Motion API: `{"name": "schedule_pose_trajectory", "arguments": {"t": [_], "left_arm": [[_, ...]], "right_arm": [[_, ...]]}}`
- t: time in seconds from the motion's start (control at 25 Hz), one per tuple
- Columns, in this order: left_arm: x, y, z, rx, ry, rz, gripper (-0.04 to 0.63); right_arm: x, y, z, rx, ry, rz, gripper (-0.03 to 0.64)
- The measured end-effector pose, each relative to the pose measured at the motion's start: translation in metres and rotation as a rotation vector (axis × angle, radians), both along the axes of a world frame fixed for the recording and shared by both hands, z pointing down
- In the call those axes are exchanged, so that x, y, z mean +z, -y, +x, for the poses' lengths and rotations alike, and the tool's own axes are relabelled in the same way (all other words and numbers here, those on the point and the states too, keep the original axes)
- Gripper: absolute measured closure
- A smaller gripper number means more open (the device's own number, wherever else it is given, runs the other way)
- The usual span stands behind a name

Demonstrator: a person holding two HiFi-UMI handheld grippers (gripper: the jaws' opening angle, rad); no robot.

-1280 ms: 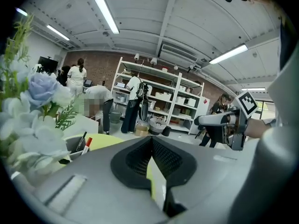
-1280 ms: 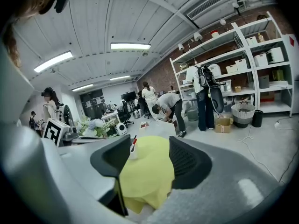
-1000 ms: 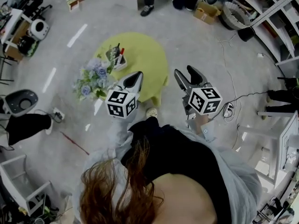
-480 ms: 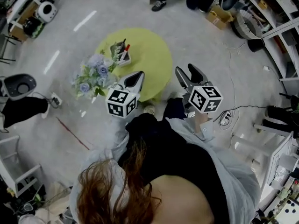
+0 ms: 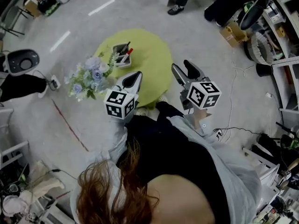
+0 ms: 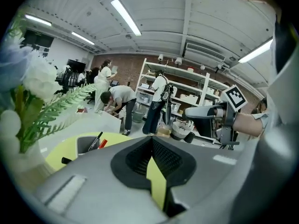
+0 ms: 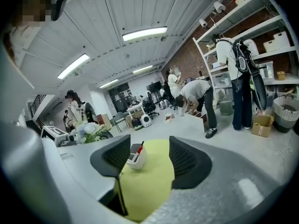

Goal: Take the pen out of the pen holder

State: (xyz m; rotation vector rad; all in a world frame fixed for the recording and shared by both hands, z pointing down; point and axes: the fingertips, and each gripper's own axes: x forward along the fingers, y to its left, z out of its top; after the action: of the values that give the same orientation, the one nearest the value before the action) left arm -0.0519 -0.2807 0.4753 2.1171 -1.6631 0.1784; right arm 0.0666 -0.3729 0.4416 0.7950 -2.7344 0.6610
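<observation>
Pen holder (image 5: 122, 56) sits on my round, lime-covered tabletop (image 5: 152, 62), near its far left edge, and the rest of the cloth is open room. A soft blue-and-white bouquet (image 5: 89, 77) crowds the left rim. My left claw (image 5: 134, 78) hovers over the near edge, closed to a sliver and holding nothing. My right claw (image 5: 183, 69) hangs just off the right edge, spread wide and empty. A red-capped pen (image 5: 129, 52) leans inside the pale, rectangular holder.

There is one desk (image 5: 152, 64), with one pen holder (image 5: 122, 63) and one bunch of flowers (image 5: 88, 78). The holder shows two pens, a red pen (image 5: 129, 51) and a black pen (image 6: 95, 142). Two tools are in view, the left tool (image 5: 137, 74) and the right tool (image 5: 181, 66).
</observation>
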Motion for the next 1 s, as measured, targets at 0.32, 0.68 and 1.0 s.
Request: {"name": "schedule_pose_trajectory", "arguments": {"t": [0.32,0.68,1.0], "left_arm": [[0.001,0.016,-0.009,-0.174,-0.013,-0.013,0.575],[0.004,-0.002,-0.031,-0.383,-0.001,-0.006,0.575],[0.009,-0.031,-0.045,-0.522,-0.008,-0.026,0.575]], "right_arm": [[0.003,0.038,-0.021,-0.152,0.0,-0.024,0.354],[0.009,0.041,-0.067,-0.357,-0.007,-0.034,0.354],[0.02,0.029,-0.105,-0.493,-0.016,-0.064,0.354]]}}
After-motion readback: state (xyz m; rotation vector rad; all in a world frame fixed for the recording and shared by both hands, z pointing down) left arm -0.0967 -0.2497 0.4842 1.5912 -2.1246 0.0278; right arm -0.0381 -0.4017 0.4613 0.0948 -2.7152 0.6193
